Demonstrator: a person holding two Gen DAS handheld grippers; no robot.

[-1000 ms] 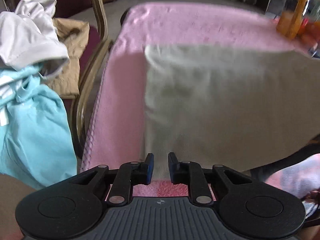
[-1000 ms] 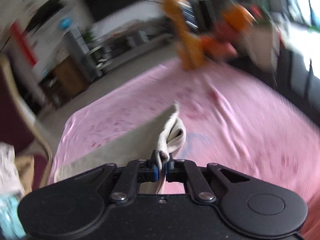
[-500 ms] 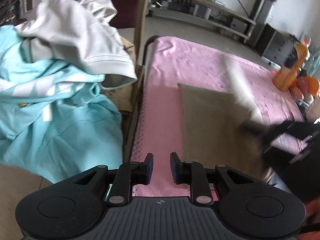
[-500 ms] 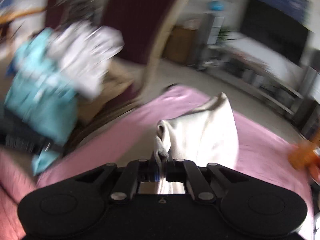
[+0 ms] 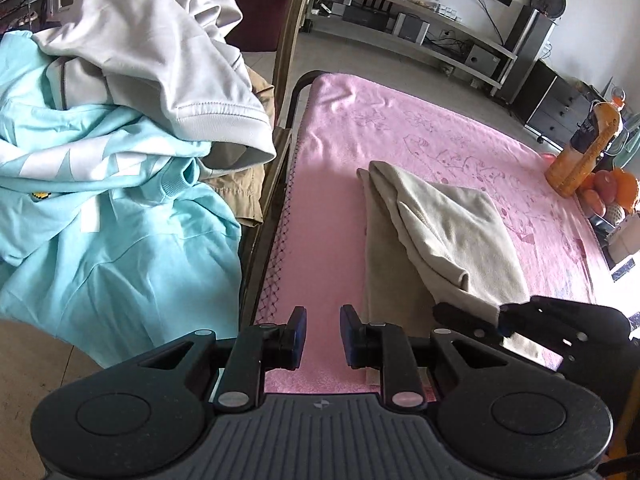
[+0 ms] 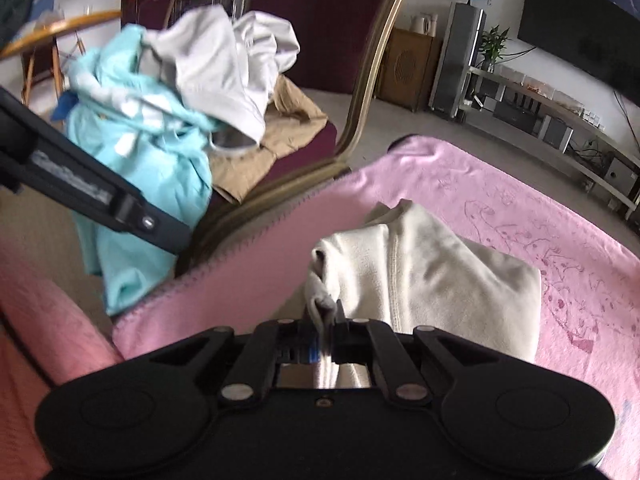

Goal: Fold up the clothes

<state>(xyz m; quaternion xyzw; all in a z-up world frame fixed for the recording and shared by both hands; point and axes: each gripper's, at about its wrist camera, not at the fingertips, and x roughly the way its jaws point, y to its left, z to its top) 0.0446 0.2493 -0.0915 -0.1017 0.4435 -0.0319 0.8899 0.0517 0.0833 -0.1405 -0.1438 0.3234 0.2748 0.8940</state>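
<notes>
Landmark: pink blanket (image 5: 420,128) spread over the worktop; everything below is placed against it.
Beige cloth (image 5: 444,240): lies on the blanket's near half, partly folded, one layer pulled diagonally over the flat one; its near corner is raised off the blanket.
Right claw (image 6: 326,316): pinched tight on a bunched corner of the beige cloth, jaws closed with fabric between them; it sits low over the blanket's near edge, pointing along the blanket toward its far end. In the left wrist view the same claw (image 5: 496,316) shows at the cloth's near right corner.
Left claw (image 5: 322,332): jaws parted, nothing between them; held level above the blanket's near left strip, beside the cloth's left edge and not touching it, fingers aimed toward the blanket's far end.
Chair (image 5: 288,40): stands against the blanket's left edge, wooden frame tilted.
Clothes pile: on the chair, left of the blanket; a turquoise top (image 5: 100,216) in front, a pale grey garment (image 5: 160,56) above it, a tan one (image 5: 244,188) underneath.
Bottle (image 5: 584,152): orange, at the blanket's far right corner, with fruit (image 5: 616,190) just beside it.
</notes>
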